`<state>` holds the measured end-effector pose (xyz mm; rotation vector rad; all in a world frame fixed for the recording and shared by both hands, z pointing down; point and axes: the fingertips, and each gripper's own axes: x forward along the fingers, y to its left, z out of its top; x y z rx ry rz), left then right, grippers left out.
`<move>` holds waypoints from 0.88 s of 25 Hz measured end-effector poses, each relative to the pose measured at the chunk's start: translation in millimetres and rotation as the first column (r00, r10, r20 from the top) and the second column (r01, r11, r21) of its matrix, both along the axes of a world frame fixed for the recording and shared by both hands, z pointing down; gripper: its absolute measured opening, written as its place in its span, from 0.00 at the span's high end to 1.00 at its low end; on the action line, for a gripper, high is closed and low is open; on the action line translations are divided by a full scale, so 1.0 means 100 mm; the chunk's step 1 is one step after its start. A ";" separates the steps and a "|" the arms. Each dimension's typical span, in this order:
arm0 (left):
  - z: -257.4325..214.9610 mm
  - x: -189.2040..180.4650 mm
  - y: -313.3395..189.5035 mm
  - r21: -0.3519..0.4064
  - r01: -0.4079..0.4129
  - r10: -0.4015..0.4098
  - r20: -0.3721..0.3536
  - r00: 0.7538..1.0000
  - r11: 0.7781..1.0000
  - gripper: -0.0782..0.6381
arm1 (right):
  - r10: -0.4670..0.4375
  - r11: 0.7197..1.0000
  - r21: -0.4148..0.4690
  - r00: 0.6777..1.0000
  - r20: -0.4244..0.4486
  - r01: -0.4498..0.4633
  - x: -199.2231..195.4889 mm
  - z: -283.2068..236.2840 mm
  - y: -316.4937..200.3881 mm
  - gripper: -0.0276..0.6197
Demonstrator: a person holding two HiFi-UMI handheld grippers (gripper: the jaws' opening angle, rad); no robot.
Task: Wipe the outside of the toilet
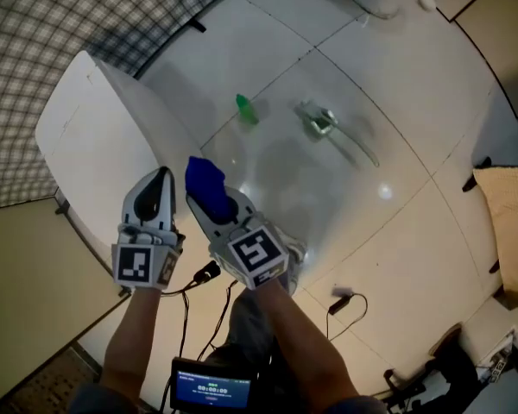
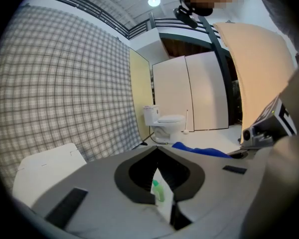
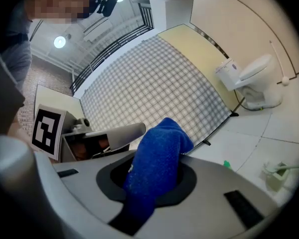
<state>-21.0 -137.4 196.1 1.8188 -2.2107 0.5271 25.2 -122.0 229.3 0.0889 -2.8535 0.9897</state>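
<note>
Toilet [image 2: 165, 126] well beyond right gripper [image 1: 209, 192] (blue cloth [image 3: 157, 168] between jaws)

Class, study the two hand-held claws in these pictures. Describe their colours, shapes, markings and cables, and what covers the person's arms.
The left claw and right claw match: smooth light-grey shells with black inlays, tapering to a point. Each carries a white cube printed with black square markers at its rear. From them trail thin black cables. The forearms are unsleeved.
</note>
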 end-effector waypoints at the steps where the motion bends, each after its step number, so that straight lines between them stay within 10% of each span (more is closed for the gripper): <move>1: -0.07 0.06 0.02 0.015 -0.019 0.019 0.003 1.000 1.000 0.87 | 0.016 1.000 0.022 1.000 0.007 -0.016 0.05 -0.06 0.03 0.86; 14: -0.05 0.58 1.17 -0.013 -0.251 0.252 0.011 0.968 0.968 0.87 | 0.203 0.976 0.079 0.979 0.027 -0.204 0.51 0.11 1.04 0.86; 22: 0.40 0.13 1.42 -0.010 -0.469 0.467 0.101 0.878 0.883 0.87 | 0.398 0.917 -0.010 0.918 -0.006 -0.398 -0.13 1.29 1.29 0.86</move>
